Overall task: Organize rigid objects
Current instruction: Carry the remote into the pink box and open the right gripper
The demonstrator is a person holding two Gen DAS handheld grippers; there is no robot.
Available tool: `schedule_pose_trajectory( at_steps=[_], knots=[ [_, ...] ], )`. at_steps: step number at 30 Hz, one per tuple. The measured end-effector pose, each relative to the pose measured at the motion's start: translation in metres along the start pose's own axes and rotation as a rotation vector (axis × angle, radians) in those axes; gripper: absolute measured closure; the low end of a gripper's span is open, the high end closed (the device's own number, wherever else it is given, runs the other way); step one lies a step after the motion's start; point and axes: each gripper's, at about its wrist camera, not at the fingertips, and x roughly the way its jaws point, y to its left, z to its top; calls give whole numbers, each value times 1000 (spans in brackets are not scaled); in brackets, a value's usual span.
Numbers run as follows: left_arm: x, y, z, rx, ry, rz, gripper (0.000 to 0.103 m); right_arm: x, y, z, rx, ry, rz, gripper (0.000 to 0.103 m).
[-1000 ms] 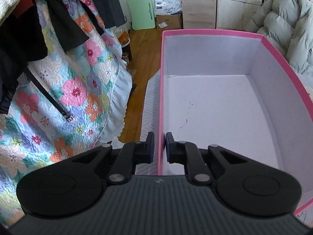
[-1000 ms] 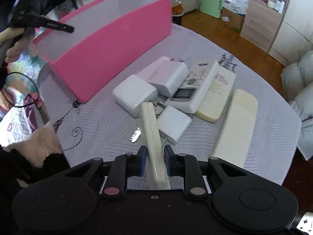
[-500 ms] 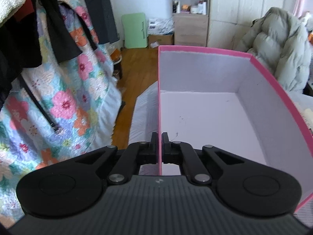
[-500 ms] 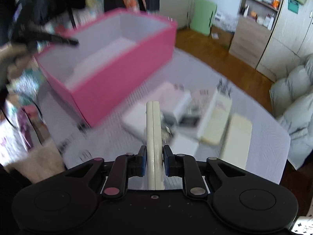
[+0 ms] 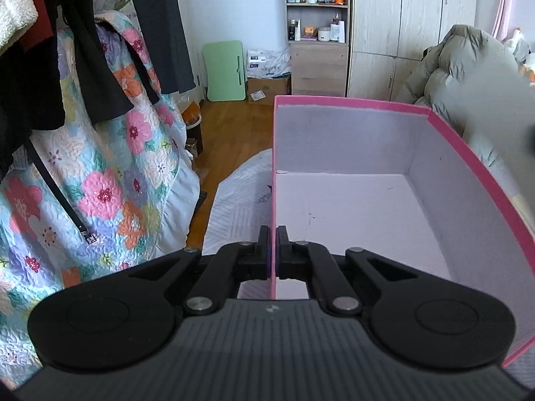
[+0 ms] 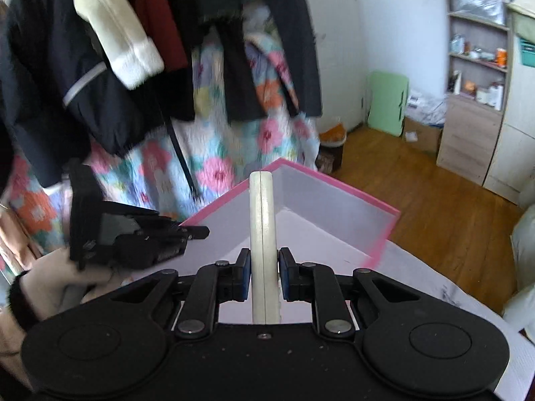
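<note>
A pink box (image 5: 468, 153) with a pale lilac inside stands on the table, nothing lying in it. My left gripper (image 5: 274, 250) is shut on the box's near left wall, one finger outside and one inside. In the right wrist view, my right gripper (image 6: 263, 274) is shut on a long cream remote control (image 6: 262, 220), held on edge and pointing away over the pink box (image 6: 334, 207). The left gripper (image 6: 197, 232) shows there too, clamped on the box's left rim, a hand behind it.
Dark coats (image 6: 234, 33) and a floral quilt (image 5: 100, 173) hang close on the left of the table. A grey padded jacket (image 5: 468, 67) lies beyond the box. Wooden floor (image 6: 434, 200), shelves and a green board (image 5: 224, 70) are farther back.
My left gripper closed onto the box wall. My right gripper lifted the cream remote off the table, away from the other devices, and carried it over the pink box.
</note>
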Motion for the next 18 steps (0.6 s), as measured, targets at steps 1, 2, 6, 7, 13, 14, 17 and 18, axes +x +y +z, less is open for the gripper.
schedule_pose_trajectory(
  at_steps=[1,2,6,7,13,14,17,18],
  knots=[
    [1,-1,0,1,-1,0,101,19,6,8,-24,34,-14,82],
    [1,-2,-2,4,-4,-1,101,40,11,14,-45,66,-32,82],
    [0,-2,-5,-6,-18,-2,101,120,18,29,-89,226,-106,82],
    [0,-1,-5,-16,-21,-6,101,138,16,30,-83,264,-115,82],
    [0,4,-7,-58,-37,-18,101,203,13,27,-117,333,-250,82],
    [0,4,-7,-60,-37,-18,101,206,15,25,-138,328,-293,82],
    [0,3,-7,-57,-38,-18,101,211,27,19,-187,323,-335,82],
    [1,3,-7,-59,-38,-18,101,212,27,19,-154,332,-305,80]
  ],
)
